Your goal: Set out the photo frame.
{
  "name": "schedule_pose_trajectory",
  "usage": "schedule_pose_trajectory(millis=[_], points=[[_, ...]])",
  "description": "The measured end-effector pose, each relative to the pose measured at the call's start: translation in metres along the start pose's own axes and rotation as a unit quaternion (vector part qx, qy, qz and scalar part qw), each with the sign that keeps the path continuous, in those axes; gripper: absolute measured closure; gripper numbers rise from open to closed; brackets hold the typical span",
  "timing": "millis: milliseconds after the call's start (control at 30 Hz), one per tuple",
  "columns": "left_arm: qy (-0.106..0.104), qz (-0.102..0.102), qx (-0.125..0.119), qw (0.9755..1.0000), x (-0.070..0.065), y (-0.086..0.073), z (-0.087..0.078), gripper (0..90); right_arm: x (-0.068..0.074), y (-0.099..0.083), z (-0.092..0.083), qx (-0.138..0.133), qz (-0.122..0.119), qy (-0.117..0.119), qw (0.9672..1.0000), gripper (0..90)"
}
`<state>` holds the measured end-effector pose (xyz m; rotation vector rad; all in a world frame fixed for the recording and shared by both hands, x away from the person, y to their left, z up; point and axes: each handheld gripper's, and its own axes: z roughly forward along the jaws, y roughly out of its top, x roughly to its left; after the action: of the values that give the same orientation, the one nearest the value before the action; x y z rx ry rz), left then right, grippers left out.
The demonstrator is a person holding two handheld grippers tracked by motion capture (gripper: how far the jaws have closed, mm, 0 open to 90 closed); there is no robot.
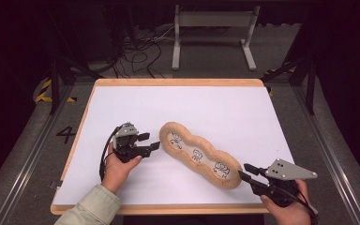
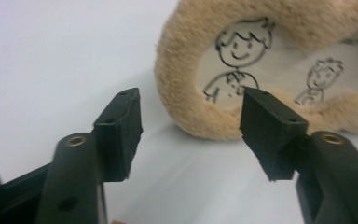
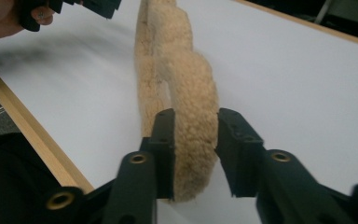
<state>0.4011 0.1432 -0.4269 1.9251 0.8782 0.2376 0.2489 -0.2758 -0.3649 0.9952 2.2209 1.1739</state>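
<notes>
One plush mat (image 1: 200, 154), perhaps three drawn figures, two tools

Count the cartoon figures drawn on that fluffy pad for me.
3, in a row along the pad: one at its far left end, one in the middle, one at the near right end by the right gripper.

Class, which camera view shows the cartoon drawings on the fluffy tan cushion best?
The high view: all three drawings on the cushion appear, though small. The left gripper view gives one figure sharply and a second blurred. The right gripper view looks along the cushion's fluffy rim.
</notes>
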Motion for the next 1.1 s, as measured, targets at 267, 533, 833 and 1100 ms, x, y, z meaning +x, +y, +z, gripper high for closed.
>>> schedule_pose_trajectory(millis=[267, 533, 833, 1100], points=[[-0.013, 0.008, 0.015, 0.9998, 0.003, 0.008, 0.02, 31.0, 0.001, -0.018, 0.022, 0.067, 0.028, 0.006, 0.9974, 49.6], [-0.029, 0.035, 0.018, 0.9988, 0.004, 0.007, 0.041, 29.4, 0.001, -0.03, 0.036, 0.089, 0.043, 0.013, 0.995, 53.7], [-0.032, 0.026, 0.039, 0.9984, 0.003, 0.005, 0.052, 41.3, 0.0, -0.033, 0.039, 0.085, 0.054, 0.026, 0.9946, 61.2], [-0.032, 0.004, 0.042, 0.9986, 0.009, 0.006, 0.049, 65.6, 0.0, -0.033, 0.04, 0.083, 0.056, 0.029, 0.9945, 62.8]])
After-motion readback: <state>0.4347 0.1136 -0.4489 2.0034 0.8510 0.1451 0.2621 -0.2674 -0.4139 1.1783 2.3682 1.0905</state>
